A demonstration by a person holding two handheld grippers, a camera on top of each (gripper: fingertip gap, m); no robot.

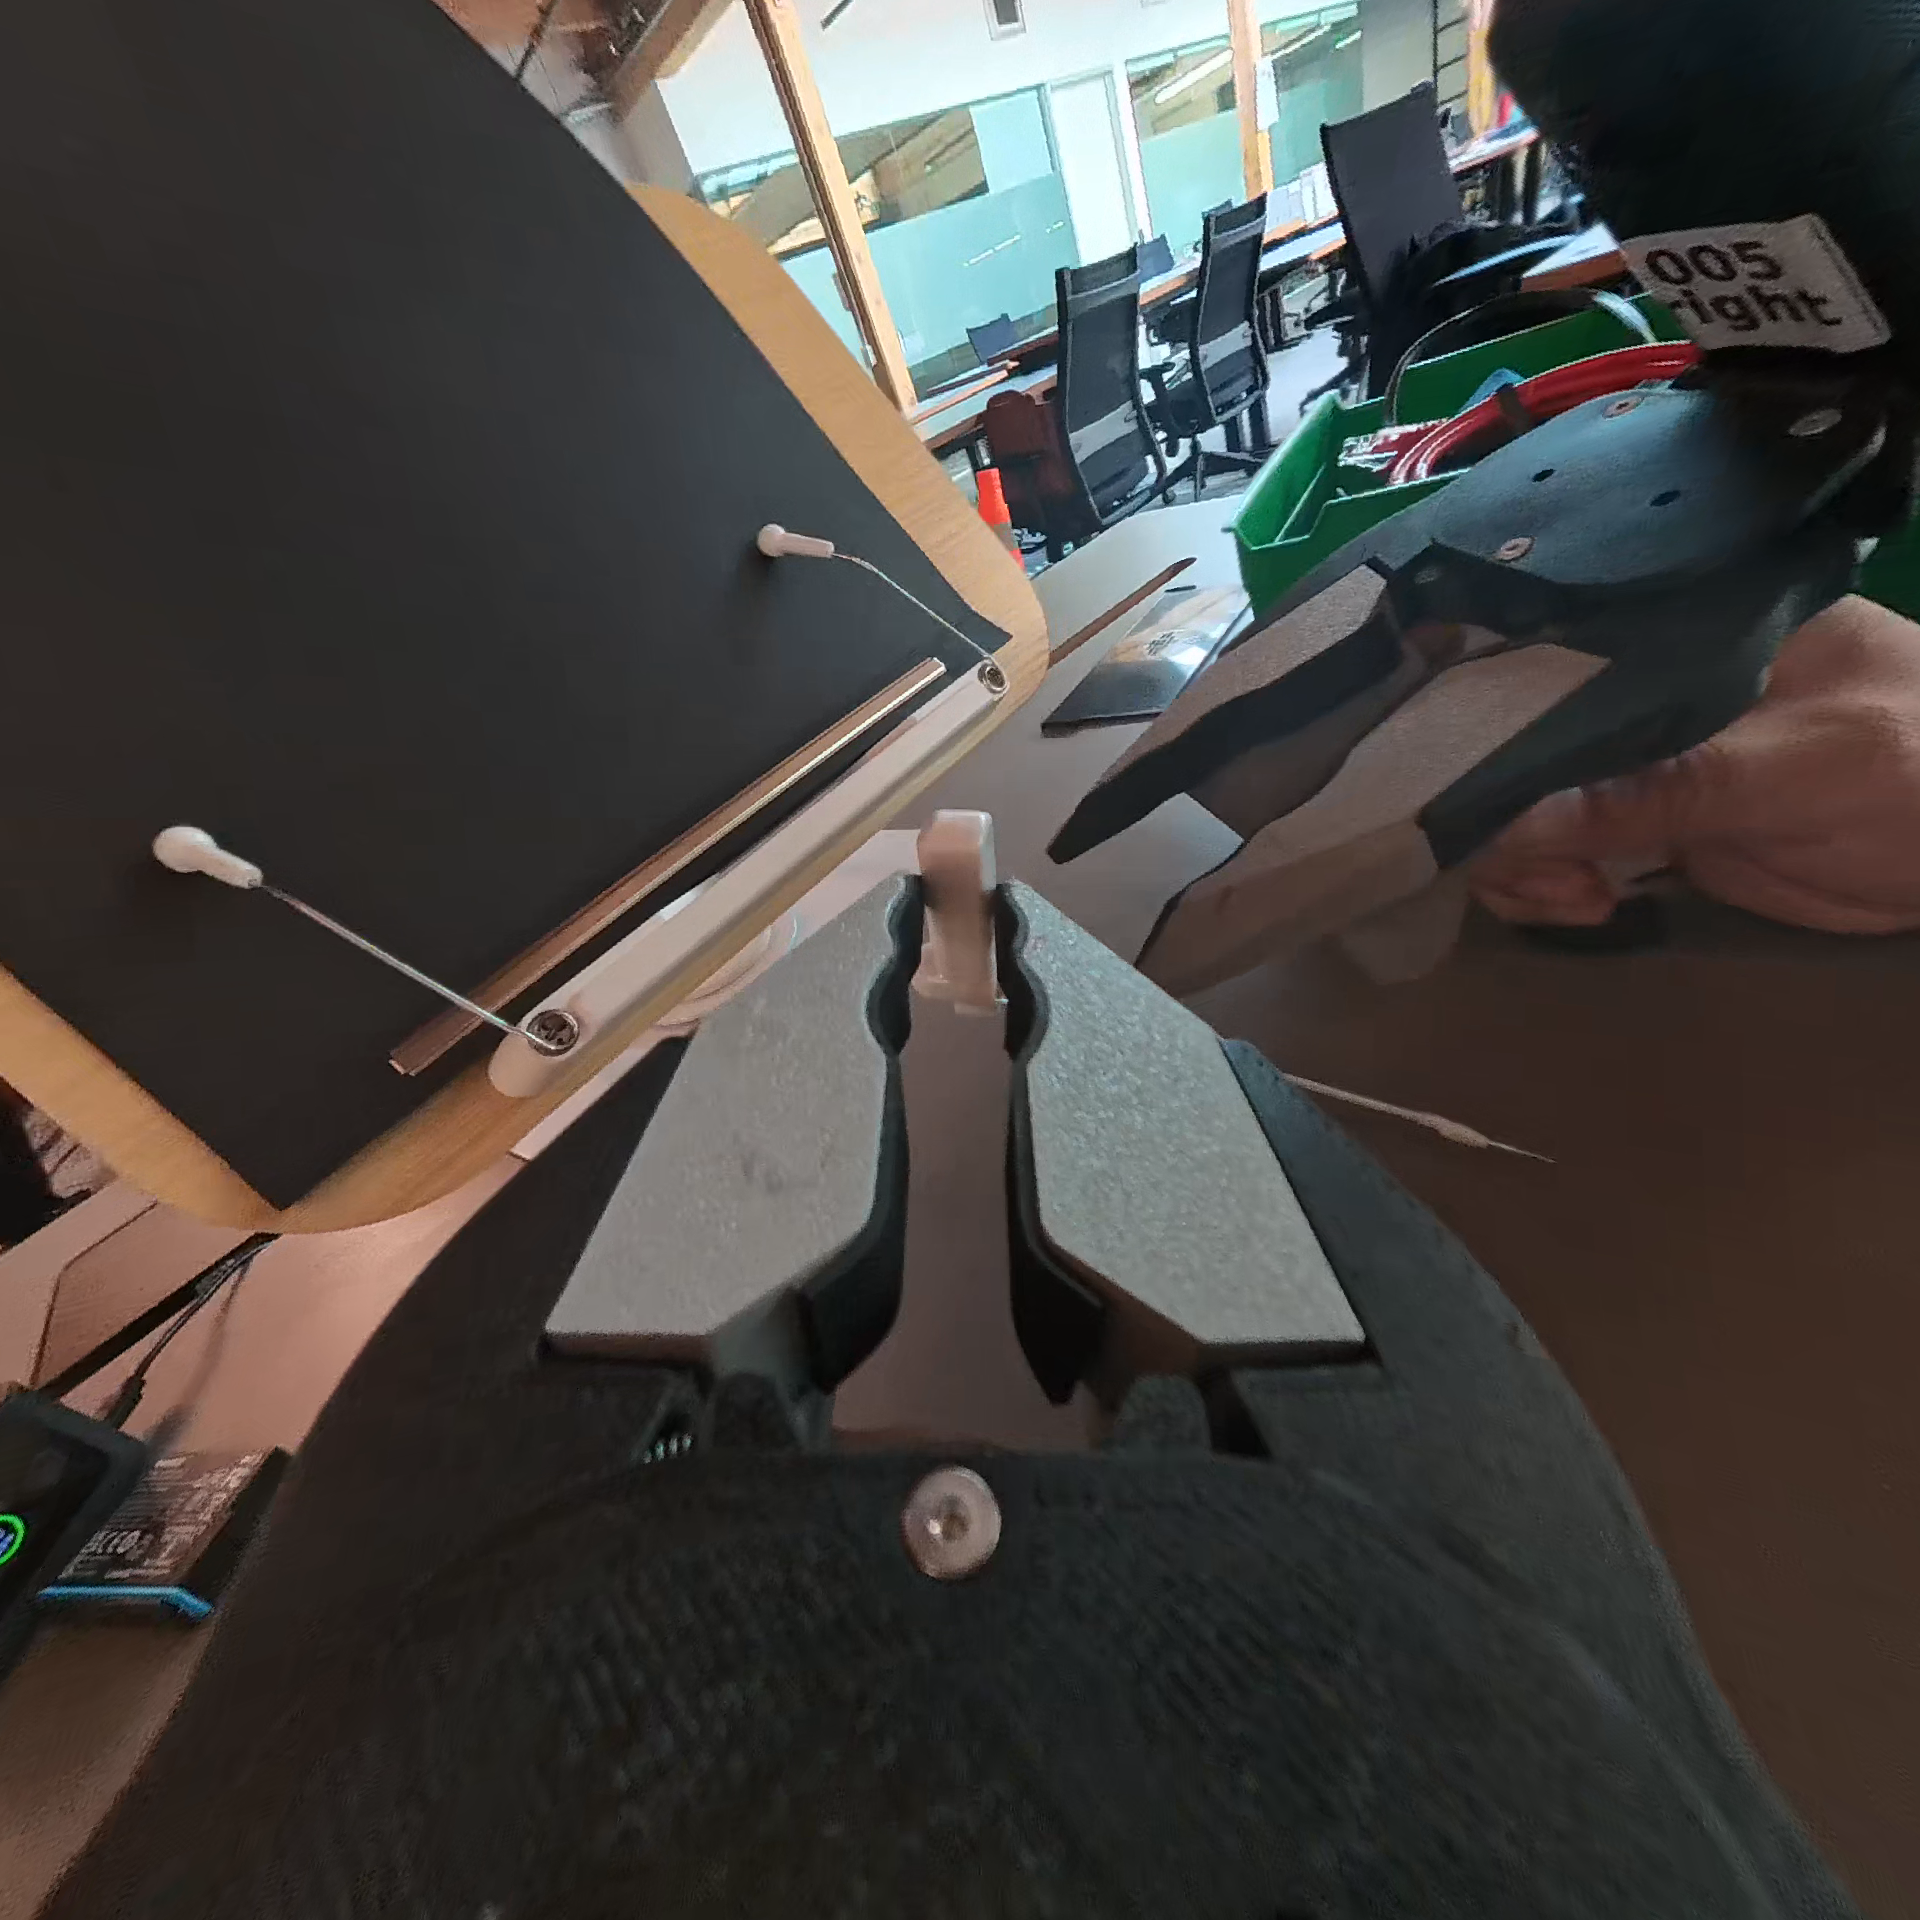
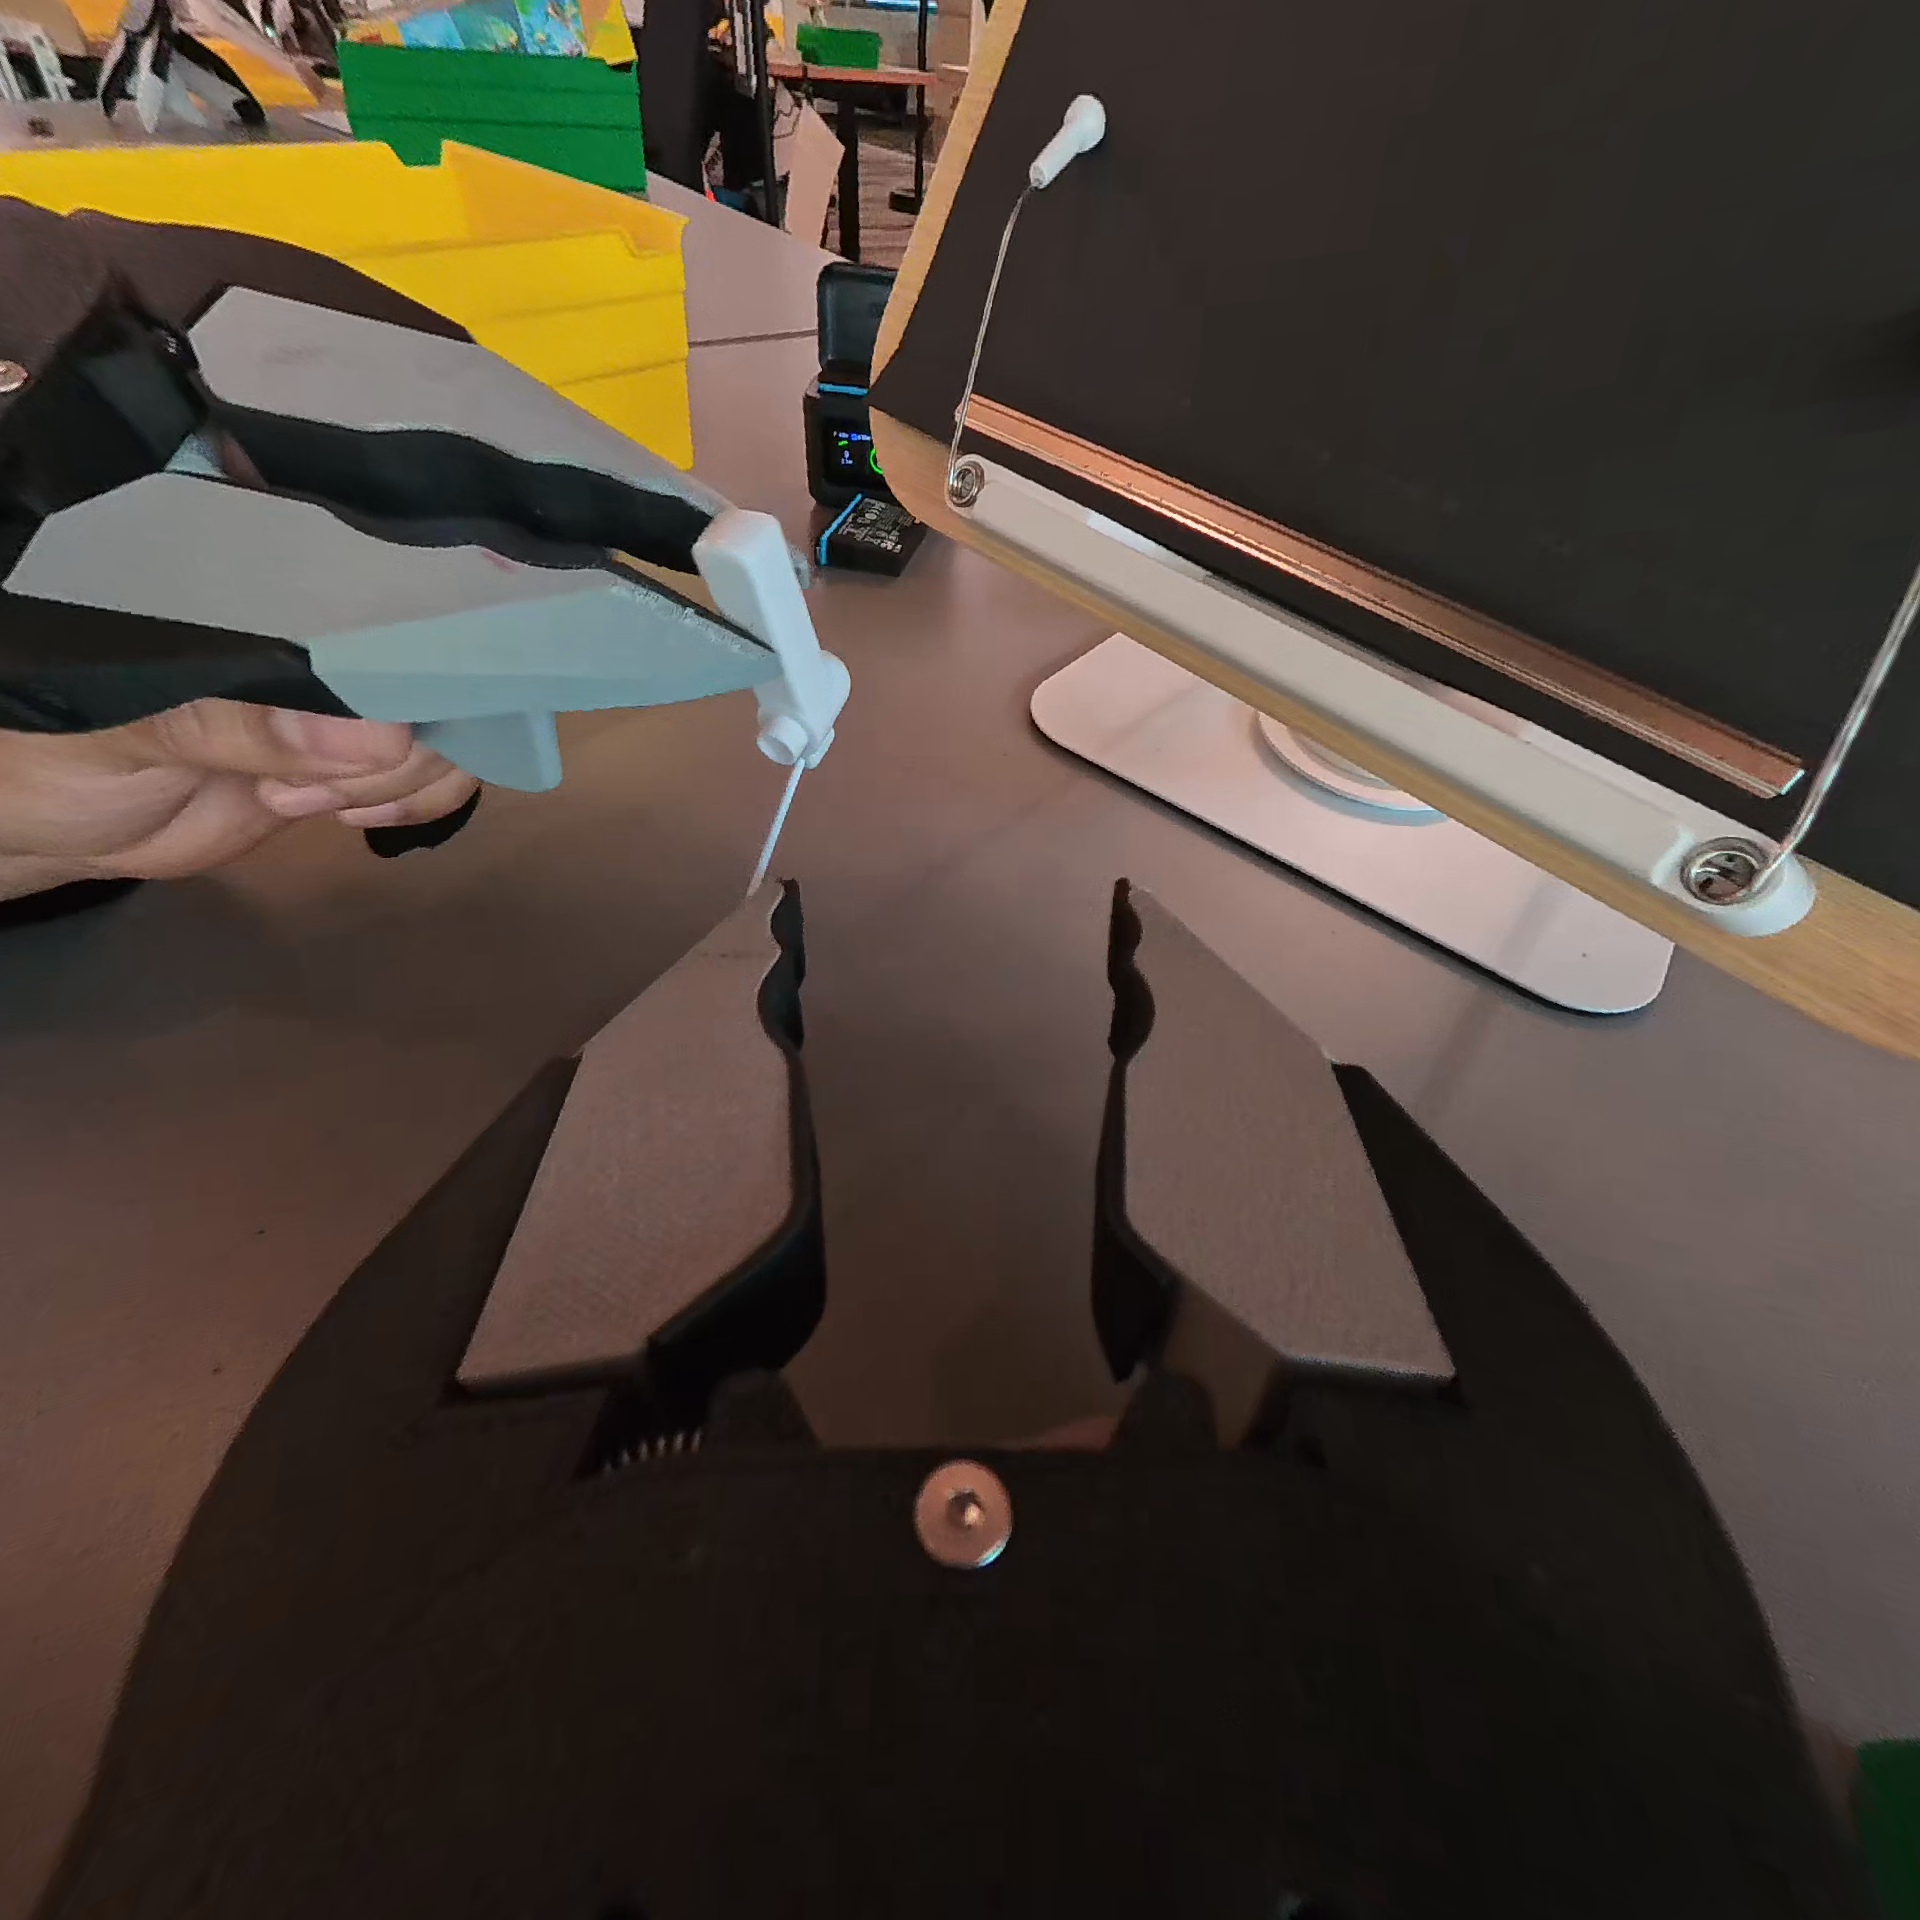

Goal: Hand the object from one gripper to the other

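A small white plastic tool (image 1: 956,914) with a thin pin is clamped between the fingertips of my left gripper (image 1: 954,940). In the right wrist view the tool (image 2: 771,623) hangs from the left gripper (image 2: 743,592), its pin pointing down toward my right gripper's left fingertip (image 2: 784,935). My right gripper (image 2: 951,904) is open and empty, just below and right of the tool. In the left wrist view the right gripper (image 1: 1127,894) is open, to the right of the tool and apart from it.
A wooden book stand with a black board (image 2: 1455,312) on a white base (image 2: 1351,831) stands close by on the dark table (image 2: 312,1039). A yellow bin (image 2: 540,270), a green bin (image 1: 1340,499), and a small black device with a screen (image 2: 847,436) sit behind. Spacing between my two grippers at the tips: around 6 cm.
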